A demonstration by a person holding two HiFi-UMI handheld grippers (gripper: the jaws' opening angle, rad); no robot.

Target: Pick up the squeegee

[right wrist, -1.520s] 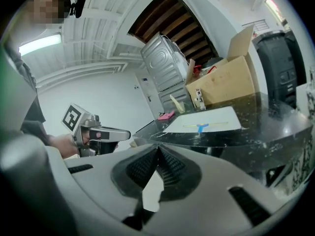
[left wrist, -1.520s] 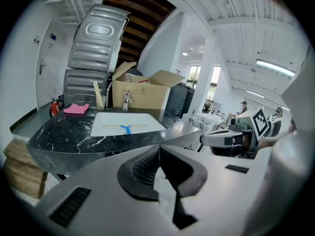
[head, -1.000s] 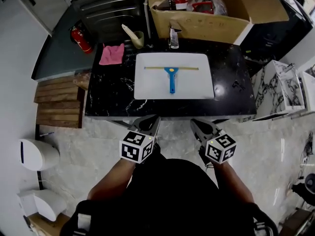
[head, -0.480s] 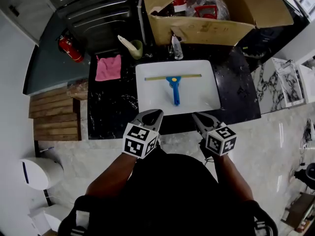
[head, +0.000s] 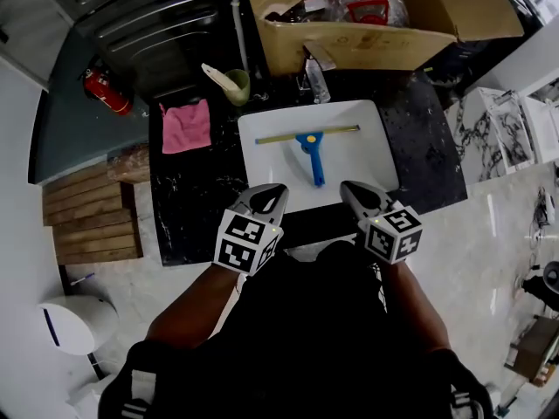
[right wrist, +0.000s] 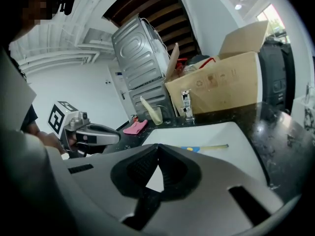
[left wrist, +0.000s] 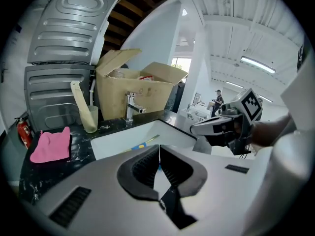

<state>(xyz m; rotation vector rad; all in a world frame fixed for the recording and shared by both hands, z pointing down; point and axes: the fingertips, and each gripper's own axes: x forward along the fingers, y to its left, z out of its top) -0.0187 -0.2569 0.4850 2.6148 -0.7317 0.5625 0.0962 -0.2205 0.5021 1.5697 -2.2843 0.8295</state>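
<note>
- Hovering over the near edge of the counter (head: 188, 199), the left gripper (head: 270, 192) and right gripper (head: 350, 190) both have their jaws pressed together, empty.
- Beyond them the squeegee (head: 311, 151) lies flat in the white sink (head: 262, 168), blade crosswise toward its far edge, blue handle pointing nearward.
- It looks light and stiff; the plastic handle is probably the place to grip.
- A second ago both grippers hung over the floor, short of the counter.

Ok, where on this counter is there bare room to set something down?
Bare: the black counter left of the sink, in front of the pink cloth, and the strip right of the sink. Inside the sink, either side of the squeegee handle. Crowded: the back edge, with cup, faucet and cardboard box.
</note>
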